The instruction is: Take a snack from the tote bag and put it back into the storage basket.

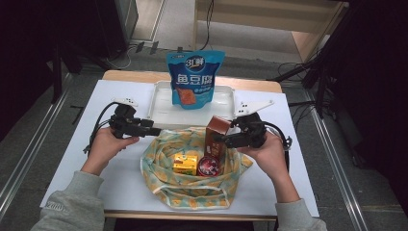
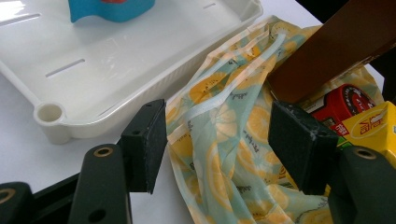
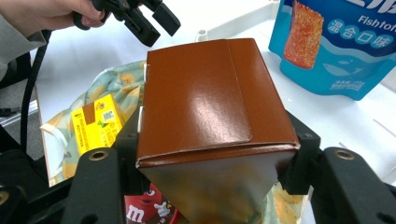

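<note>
Brown carton (image 1: 217, 134) stands upright in the mouth of a lemon-print cloth bag (image 1: 192, 187) near the middle of the table, and the right gripper (image 1: 222, 139) is clamped on it, one black jaw pressed to each side. In the right gripper view the carton (image 3: 210, 98) fills the space between the jaws, its folded top flap facing the camera. Just beside it inside the bag lie a yellow box (image 1: 185, 163) and a red round tin (image 1: 208, 166), the tin right at the carton's foot.

At the bag's left rim the left gripper (image 1: 155, 131) hovers with its jaws apart; in the left gripper view a fold of the bag's cloth (image 2: 219, 135) lies between the open pads (image 2: 148, 144) without being pinched. A hand (image 1: 108, 144) holds that gripper from the left.

Beyond the bag sits a white tray (image 1: 161, 108), and a blue snack pouch (image 1: 193, 79) stands upright in it. Everything rests on a white table (image 1: 77, 159).
</note>
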Motion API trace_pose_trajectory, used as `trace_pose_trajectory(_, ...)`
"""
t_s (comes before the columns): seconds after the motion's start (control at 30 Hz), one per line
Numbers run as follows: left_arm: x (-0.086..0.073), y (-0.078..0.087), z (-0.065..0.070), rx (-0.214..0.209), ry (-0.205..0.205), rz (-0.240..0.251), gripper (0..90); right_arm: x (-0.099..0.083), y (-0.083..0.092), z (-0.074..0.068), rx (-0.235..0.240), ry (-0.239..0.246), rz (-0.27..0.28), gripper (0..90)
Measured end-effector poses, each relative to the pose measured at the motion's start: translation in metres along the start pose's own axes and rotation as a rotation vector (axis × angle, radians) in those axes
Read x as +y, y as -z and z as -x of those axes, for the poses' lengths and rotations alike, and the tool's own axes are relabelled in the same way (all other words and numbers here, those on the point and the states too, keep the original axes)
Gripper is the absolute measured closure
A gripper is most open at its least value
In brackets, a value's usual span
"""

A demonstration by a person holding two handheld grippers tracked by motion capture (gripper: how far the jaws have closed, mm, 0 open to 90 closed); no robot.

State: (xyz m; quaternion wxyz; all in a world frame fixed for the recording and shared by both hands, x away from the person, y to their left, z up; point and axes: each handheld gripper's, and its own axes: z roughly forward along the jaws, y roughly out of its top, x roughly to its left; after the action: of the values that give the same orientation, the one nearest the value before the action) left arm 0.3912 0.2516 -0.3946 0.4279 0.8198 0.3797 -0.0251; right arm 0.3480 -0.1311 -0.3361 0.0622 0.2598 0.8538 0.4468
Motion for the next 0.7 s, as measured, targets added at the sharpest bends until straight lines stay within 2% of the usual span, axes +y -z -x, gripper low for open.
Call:
trace_pose_trajectory(0.5, -0.004, 0.005, 0.000, 0.009, 0.007, 0.006, 37.9, 0.020, 0.014, -0.001, -0.002, -0.001, 0.023, 42.0)
trace_pose_trajectory(0.7, -0.005, 0.007, 0.001, 0.006, 0.003, 0.007, 37.6, 0.027, 0.019, 0.001, -0.001, -0.018, 0.030, 42.1)
